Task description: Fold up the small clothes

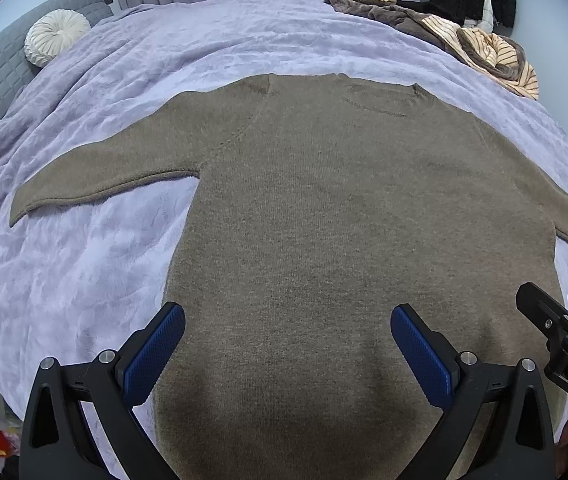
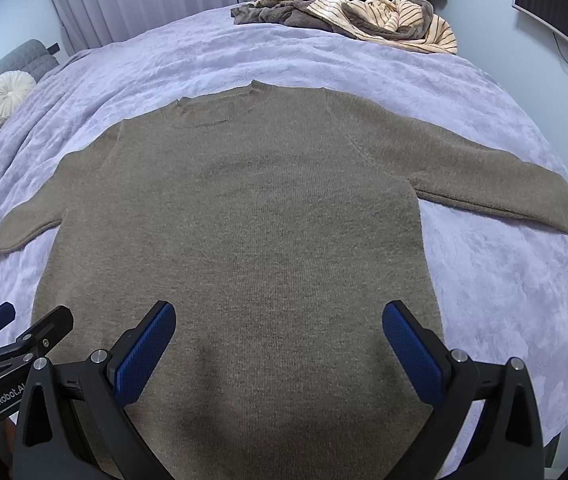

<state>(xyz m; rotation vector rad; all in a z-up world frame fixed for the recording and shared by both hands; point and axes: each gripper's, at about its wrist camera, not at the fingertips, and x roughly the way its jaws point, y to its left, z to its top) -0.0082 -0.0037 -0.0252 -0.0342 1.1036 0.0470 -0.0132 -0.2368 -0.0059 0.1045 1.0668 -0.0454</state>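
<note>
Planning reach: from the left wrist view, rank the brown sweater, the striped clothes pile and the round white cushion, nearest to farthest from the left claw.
1. Brown sweater, directly under the open left claw.
2. and 3. Round white cushion, far left, and striped clothes pile, far right: too close to call.

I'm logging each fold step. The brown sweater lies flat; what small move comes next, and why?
Probably lower the left gripper onto the sweater's left sleeve to fold it inward: both sleeves lie spread on the blanket, and both grippers' jaws are open, holding nothing.
</note>
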